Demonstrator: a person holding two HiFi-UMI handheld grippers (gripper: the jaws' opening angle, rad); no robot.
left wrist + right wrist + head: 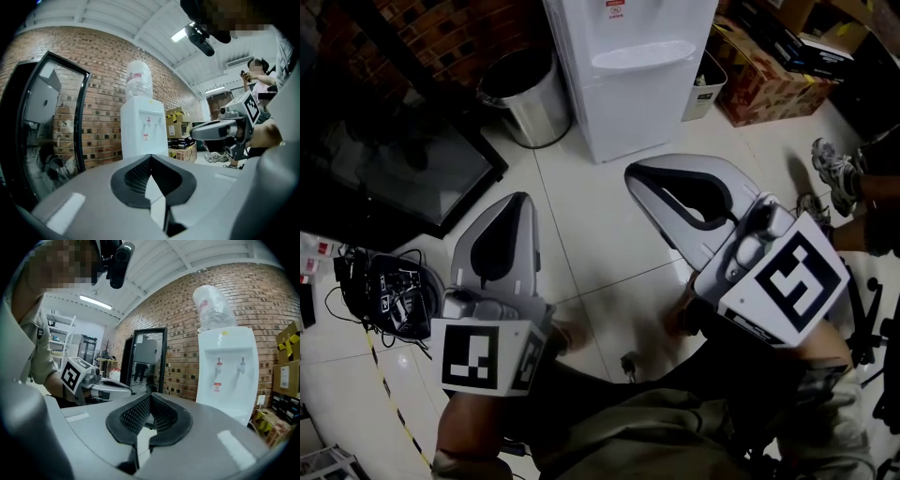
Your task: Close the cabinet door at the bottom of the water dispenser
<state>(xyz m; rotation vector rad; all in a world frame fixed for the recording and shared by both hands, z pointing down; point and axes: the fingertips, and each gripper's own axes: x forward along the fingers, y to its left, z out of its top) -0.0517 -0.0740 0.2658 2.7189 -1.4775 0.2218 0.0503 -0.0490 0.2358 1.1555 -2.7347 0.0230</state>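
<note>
Fingertips of the left gripper (521, 199) and the right gripper (631, 174) are pressed together with nothing between them. Straight ahead, nearer the right gripper's tips, stands the water dispenser (623, 94), upright, with its front facing the fingers. Its cabinet door sits low ahead, but no view shows whether it is ajar.

There is one water dispenser (628, 75), with one bottle (213, 305) on top and two taps (218, 365) on its front. There is also one metal bin (525, 98), one small white basket (705, 89) and one black-framed glass panel (403, 178). Two grippers show, the left gripper (516, 202) and the right gripper (635, 175), each bearing one marker cube (478, 356); there are two sneakers (834, 167), and several cardboard boxes (759, 84) whose exact count cannot be told.
</note>
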